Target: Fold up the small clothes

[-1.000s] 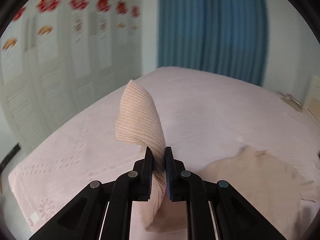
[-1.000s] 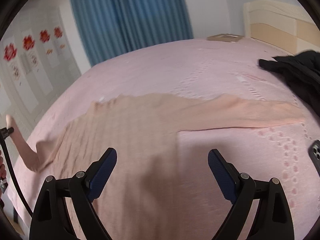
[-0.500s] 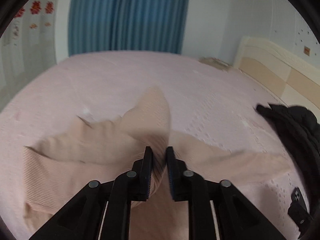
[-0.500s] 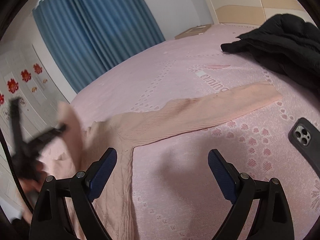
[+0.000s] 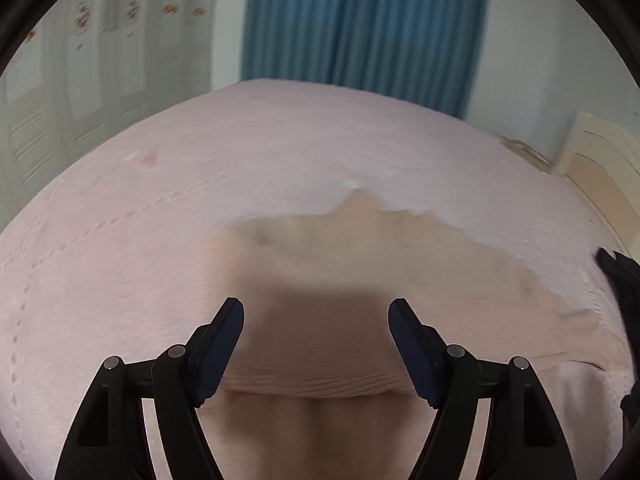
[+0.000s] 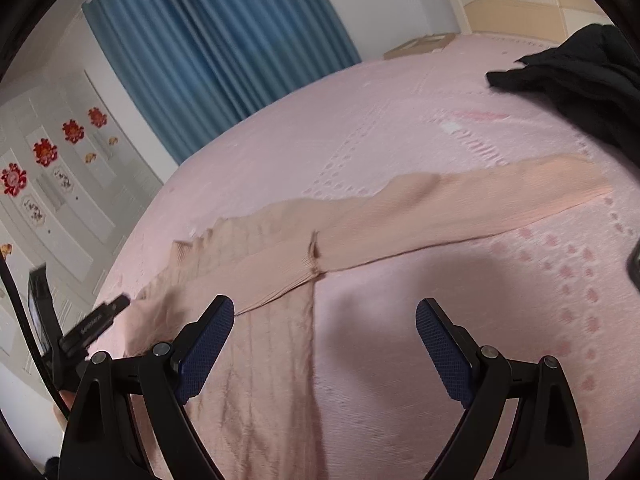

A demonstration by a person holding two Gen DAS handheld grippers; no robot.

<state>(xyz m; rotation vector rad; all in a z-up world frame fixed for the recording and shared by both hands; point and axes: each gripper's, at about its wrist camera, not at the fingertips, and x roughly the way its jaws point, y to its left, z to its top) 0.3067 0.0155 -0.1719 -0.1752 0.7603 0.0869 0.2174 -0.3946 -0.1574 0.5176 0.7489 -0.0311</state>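
Observation:
A peach ribbed knit top [image 6: 260,340] lies flat on the pink bed [image 6: 400,128]. One sleeve [image 6: 280,272] is folded across its body; the other sleeve [image 6: 500,200] stretches out to the right. In the left wrist view the top [image 5: 340,280] lies under and ahead of my left gripper [image 5: 316,328], which is open and empty just above it. My right gripper [image 6: 325,332] is open and empty above the top's right edge. The left gripper [image 6: 92,320] shows at the left of the right wrist view.
A black jacket [image 6: 580,80] lies on the bed at the right, also at the edge of the left wrist view [image 5: 624,280]. A dark phone [image 6: 634,264] sits at the far right. Blue curtain [image 6: 224,40] and a headboard [image 6: 520,4] stand behind the bed.
My left gripper carried the sleeve across the top, opened and let it go; the sleeve now lies folded on the body. The right gripper stayed open and swung its view.

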